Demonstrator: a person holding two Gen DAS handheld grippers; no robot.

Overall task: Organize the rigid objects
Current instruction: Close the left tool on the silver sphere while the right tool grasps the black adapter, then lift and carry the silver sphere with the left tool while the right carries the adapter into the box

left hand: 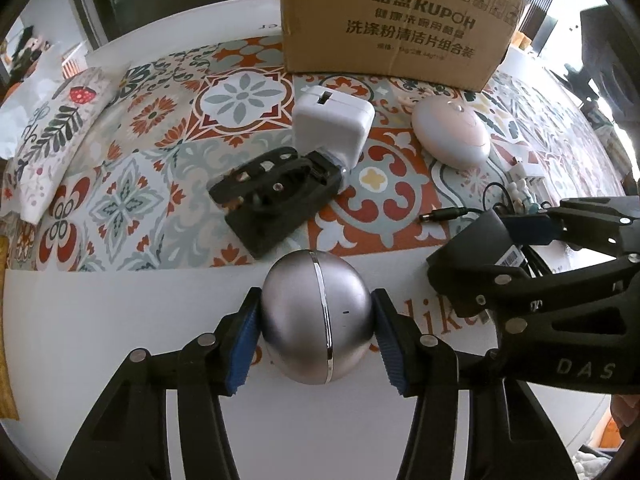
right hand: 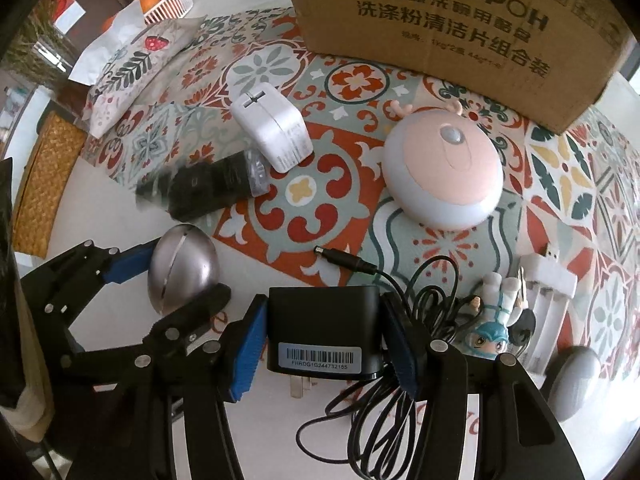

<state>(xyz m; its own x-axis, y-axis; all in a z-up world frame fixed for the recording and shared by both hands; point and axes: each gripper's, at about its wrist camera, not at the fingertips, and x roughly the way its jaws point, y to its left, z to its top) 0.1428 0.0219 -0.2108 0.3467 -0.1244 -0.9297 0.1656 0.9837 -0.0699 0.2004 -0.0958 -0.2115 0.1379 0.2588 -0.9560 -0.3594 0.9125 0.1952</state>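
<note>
While left gripper [left hand: 316, 334] clamps silver egg [left hand: 318, 320], right gripper [right hand: 322, 346] grips black adapter [right hand: 324, 332] (prongs half-hidden).

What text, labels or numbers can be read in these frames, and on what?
"KUPOH", with Chinese lines I can't read reliably: cardboard box.
"FHRDG1G244732155" under a barcode: black power adapter, held in the right gripper.
"DAS": right gripper's body.
Reddish script on the white table: mostly covered, unreadable.
</note>
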